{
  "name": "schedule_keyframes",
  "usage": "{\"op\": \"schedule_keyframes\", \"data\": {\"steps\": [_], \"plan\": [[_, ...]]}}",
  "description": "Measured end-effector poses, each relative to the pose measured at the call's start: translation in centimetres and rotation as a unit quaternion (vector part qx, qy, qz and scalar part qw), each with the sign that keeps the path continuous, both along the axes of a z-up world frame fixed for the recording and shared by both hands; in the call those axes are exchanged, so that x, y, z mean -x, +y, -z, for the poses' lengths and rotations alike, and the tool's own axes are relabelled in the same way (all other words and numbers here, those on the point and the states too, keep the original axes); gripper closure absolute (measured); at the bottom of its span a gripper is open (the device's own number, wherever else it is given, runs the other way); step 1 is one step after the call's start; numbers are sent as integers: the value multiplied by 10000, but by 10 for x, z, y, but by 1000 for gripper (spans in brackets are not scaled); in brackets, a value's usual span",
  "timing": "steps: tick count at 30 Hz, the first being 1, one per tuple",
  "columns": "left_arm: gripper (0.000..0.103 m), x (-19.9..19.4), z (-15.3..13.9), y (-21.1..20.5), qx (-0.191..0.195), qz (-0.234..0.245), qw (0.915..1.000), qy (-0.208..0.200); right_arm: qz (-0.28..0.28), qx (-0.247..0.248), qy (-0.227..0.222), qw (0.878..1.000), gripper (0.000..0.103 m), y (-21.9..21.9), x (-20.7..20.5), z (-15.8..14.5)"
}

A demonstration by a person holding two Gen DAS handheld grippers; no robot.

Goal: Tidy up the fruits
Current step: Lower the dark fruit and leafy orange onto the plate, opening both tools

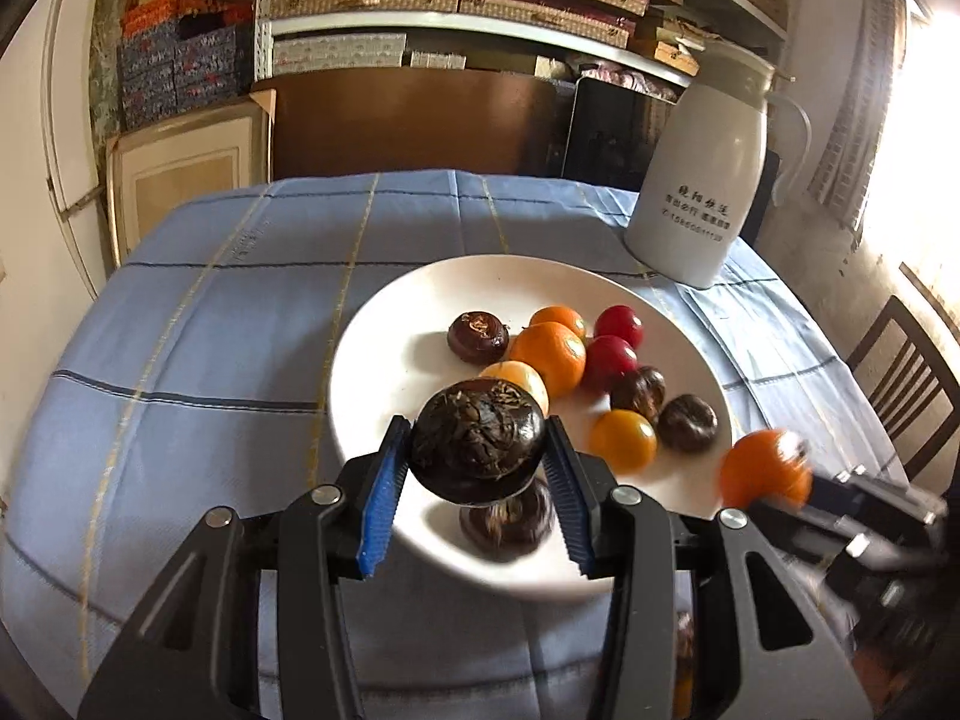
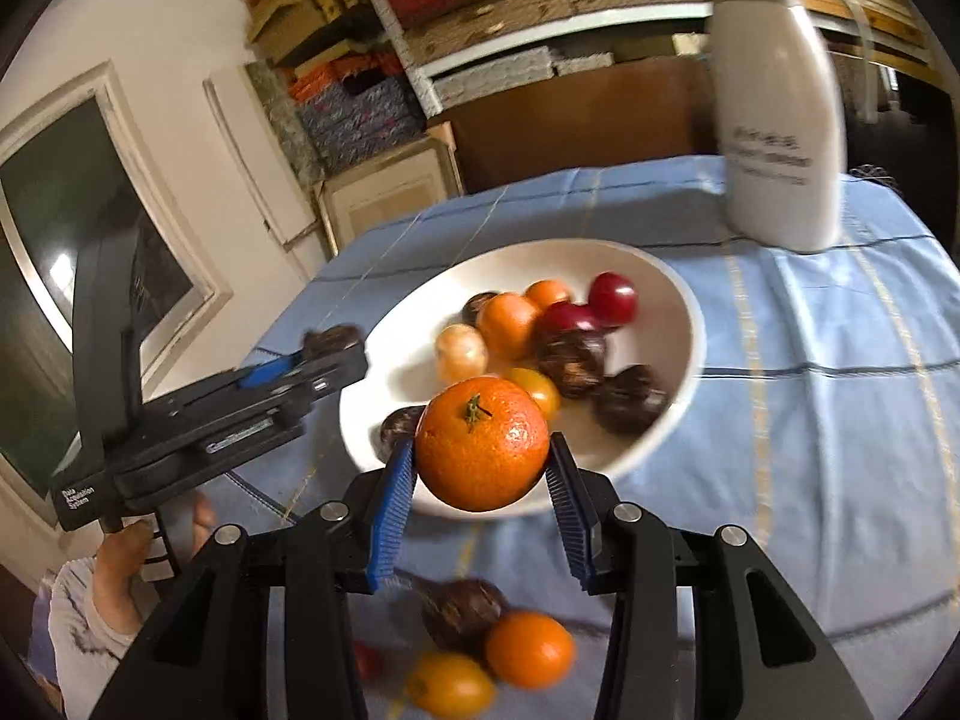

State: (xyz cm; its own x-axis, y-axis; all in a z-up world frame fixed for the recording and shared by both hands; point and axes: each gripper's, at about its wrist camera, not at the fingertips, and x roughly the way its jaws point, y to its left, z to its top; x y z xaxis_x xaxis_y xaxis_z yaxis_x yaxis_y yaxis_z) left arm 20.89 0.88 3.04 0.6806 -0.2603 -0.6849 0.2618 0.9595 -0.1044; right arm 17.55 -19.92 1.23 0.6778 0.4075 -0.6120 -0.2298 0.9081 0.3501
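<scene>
Blue-padded fingers [image 1: 384, 501] of the left gripper [image 1: 478, 462] clamp a dark water chestnut [image 1: 478, 441] above the white plate [image 1: 384, 324] of fruit, while the right gripper [image 2: 480, 471] pinches an orange mandarin [image 2: 482, 443] over the plate's near rim, above the blue-clothed counter [image 2: 810, 420].

2 wrist fisheyes, both angled down over the same white plate from the near edge of the table.

The left wrist view looks forward and down between its own fingers, close above the plate [image 1: 384, 324], with the white jug [image 1: 708, 174] far right and shelves [image 1: 456, 18] behind. The right wrist view sits to the right, tilted, equally close, facing the plate [image 2: 672, 312], the jug [image 2: 780, 120] and shelves [image 2: 480, 54]. Each view catches the other gripper at its edge: right gripper [image 1: 798, 474], left gripper [image 2: 324, 354].
</scene>
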Motion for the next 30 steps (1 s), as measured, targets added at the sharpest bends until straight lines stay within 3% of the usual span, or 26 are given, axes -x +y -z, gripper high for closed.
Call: {"op": "schedule_keyframes", "data": {"steps": [9,30], "plan": [[59,-18,30,-11,-243,177,9991,299,-64,266,180,9995,59,17,-16,18],[58,-13,37,-13,-810,-230,9964,-70,13,412,222,9989,58,18,-17,28]]}}
